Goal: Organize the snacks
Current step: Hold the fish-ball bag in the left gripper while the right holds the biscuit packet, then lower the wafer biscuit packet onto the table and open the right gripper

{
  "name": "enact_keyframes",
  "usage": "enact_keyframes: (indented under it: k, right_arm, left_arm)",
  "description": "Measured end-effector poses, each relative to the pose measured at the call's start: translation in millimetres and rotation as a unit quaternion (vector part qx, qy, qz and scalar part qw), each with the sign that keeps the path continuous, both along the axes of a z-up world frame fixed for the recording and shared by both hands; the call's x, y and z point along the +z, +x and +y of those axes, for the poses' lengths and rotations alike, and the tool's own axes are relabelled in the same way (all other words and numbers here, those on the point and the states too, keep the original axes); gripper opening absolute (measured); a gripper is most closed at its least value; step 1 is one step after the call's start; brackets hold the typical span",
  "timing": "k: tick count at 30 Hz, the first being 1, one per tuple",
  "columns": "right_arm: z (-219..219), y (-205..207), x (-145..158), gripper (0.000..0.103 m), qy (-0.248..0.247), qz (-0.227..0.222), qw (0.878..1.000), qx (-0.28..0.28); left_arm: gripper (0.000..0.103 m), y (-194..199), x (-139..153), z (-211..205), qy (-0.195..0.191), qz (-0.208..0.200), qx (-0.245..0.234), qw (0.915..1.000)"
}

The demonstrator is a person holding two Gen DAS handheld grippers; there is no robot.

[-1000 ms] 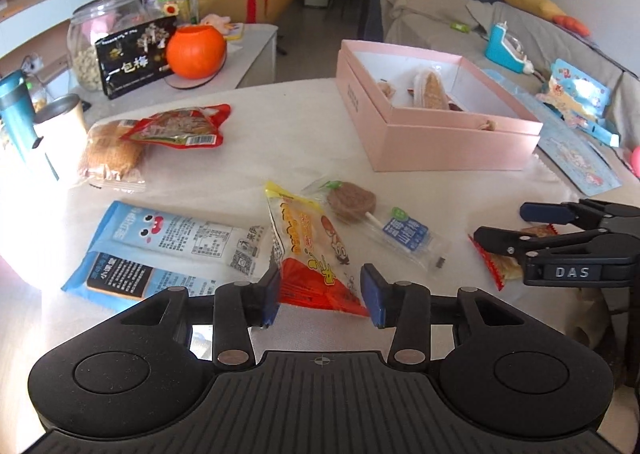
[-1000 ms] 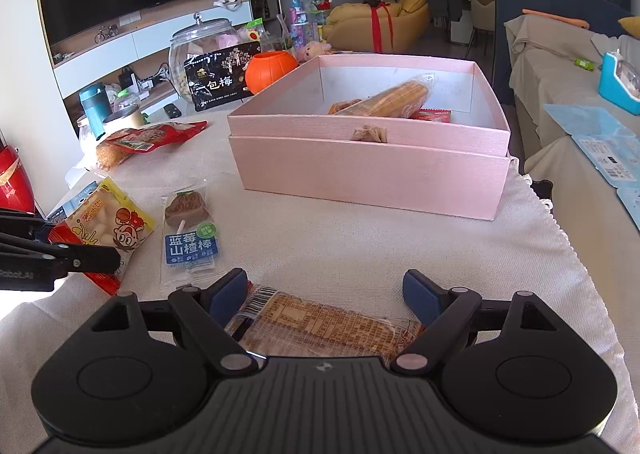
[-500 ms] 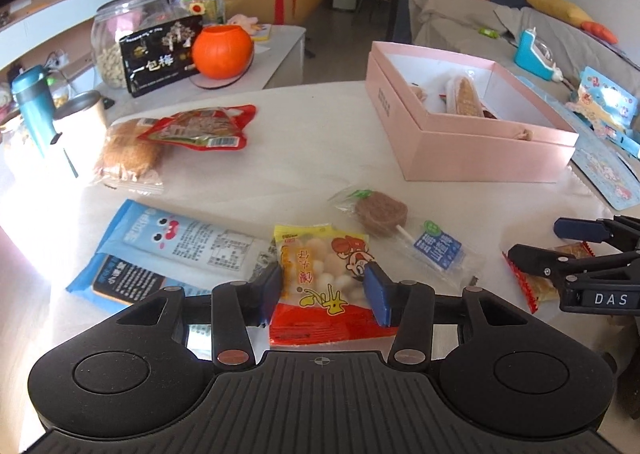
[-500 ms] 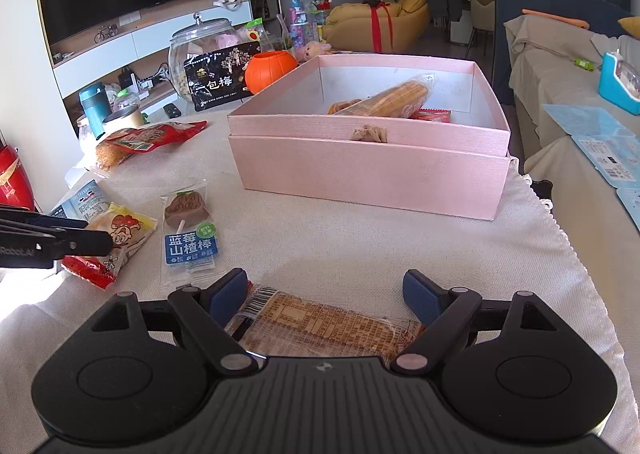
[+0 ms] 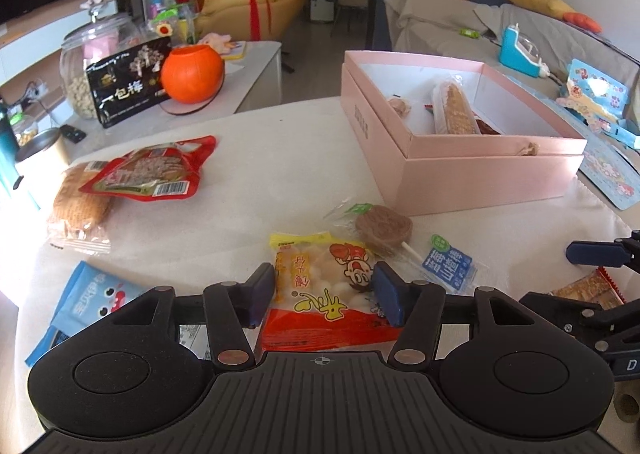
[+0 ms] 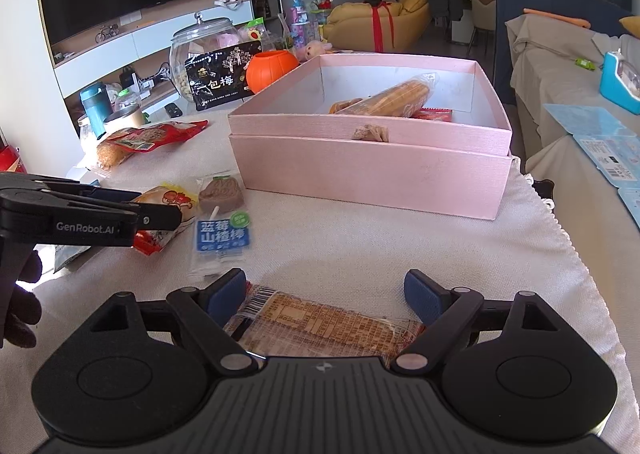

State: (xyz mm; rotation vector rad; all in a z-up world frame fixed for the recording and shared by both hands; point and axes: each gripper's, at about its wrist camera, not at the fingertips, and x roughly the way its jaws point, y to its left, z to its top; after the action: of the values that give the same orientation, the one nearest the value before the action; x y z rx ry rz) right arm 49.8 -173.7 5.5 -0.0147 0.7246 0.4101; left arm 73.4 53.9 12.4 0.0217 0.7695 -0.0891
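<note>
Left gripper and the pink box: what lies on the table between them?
In the left wrist view, the yellow-and-red snack bag sits between the opening left gripper jaws; beyond it lies the lollipop packet, then bare cloth before the pink box.

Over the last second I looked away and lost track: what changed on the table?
The left gripper moved in over the yellow and red snack bag, and its fingers are opening, now one on each side of the bag, not pressing it. The right gripper stayed open over the brown wafer pack. The pink box and lollipop pack did not move.
</note>
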Motion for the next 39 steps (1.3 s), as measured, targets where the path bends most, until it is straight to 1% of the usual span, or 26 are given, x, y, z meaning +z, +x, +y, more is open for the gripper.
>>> enact_keyframes:
  k: [2, 3, 7, 11, 13, 17, 19, 20, 23, 25, 26, 27, 29, 31, 35, 36, 39]
  right_arm:
    - [0.7, 0.1, -0.9, 0.087, 0.0, 0.0, 1.0, 0.001]
    - [0.9, 0.1, -0.9, 0.088, 0.0, 0.0, 1.0, 0.001]
    - [0.9, -0.2, -0.7, 0.088, 0.0, 0.0, 1.0, 0.0]
    - [1.0, -0.2, -1.5, 0.089, 0.0, 0.0, 1.0, 0.001]
    - [1.0, -0.3, -1.4, 0.089, 0.0, 0.001, 1.0, 0.001]
    - [1.4, 1.0, -3.3, 0.093, 0.0, 0.005, 1.0, 0.011]
    - [1.4, 4.9, -3.9, 0.102, 0.0, 0.017, 0.999, 0.031]
    - [2.2, 7.0, -4.0, 0.103, -0.001, 0.023, 0.999, 0.039]
    - [9.9, 7.5, -3.2, 0.103, -0.029, 0.027, 0.998, 0.049]
    - [17.0, 6.0, -1.4, 0.102, -0.06, 0.031, 0.995, 0.076]
    - [15.7, 5.7, 3.0, 0.1, -0.064, 0.043, 0.993, 0.085]
    - [12.3, 4.0, 8.5, 0.092, -0.058, 0.051, 0.993, 0.092]
    - [1.2, -3.9, 22.2, 0.092, -0.038, 0.053, 0.992, 0.104]
    - [-10.6, -12.5, 32.8, 0.092, -0.034, 0.059, 0.992, 0.11]
    - [-21.8, -24.2, 28.9, 0.092, -0.048, 0.096, 0.988, 0.107]
    - [-23.7, -28.4, 27.8, 0.092, -0.054, 0.099, 0.988, 0.107]
    - [-26.8, -39.9, 33.1, 0.092, -0.072, 0.081, 0.988, 0.111]
  left_arm:
    - [0.069, 7.3, -4.1, -2.8, 0.01, 0.01, -0.002, 0.9999]
    - [0.069, 8.5, -4.6, -4.8, 0.016, 0.007, -0.004, 0.9998]
    - [0.068, 10.6, -4.1, -5.1, 0.015, 0.009, -0.001, 0.9998]
    - [0.065, 4.8, -3.6, -4.3, 0.008, 0.008, -0.004, 0.9999]
    - [0.065, -5.9, -2.3, -5.2, -0.005, 0.008, -0.011, 0.9999]
    - [0.065, -50.5, -2.9, -11.2, -0.033, 0.005, -0.029, 0.999]
    - [0.065, -71.4, -4.2, -12.6, -0.037, -0.001, -0.026, 0.999]
    - [0.065, -79.7, -5.2, -12.0, -0.04, -0.005, -0.021, 0.999]
    - [0.065, -94.0, -9.3, -9.7, -0.049, -0.022, -0.01, 0.9985]
    - [0.065, -96.3, -10.2, -10.4, -0.048, -0.03, -0.012, 0.9983]
    - [0.065, -96.0, -9.8, -10.6, -0.045, -0.032, -0.015, 0.9984]
    - [0.065, -97.1, -10.6, -12.0, -0.04, -0.036, -0.018, 0.9984]
    - [0.066, -97.6, -10.8, -12.9, -0.035, -0.04, -0.021, 0.9984]
    - [0.065, -97.2, -11.2, -11.9, -0.039, -0.041, -0.022, 0.9982]
    - [0.065, -99.5, -12.6, -6.3, -0.058, -0.046, -0.019, 0.997]
    - [0.065, -99.7, -12.8, -5.6, -0.061, -0.047, -0.019, 0.9968]
    - [0.065, -100.3, -12.7, -5.3, -0.063, -0.049, -0.018, 0.9966]
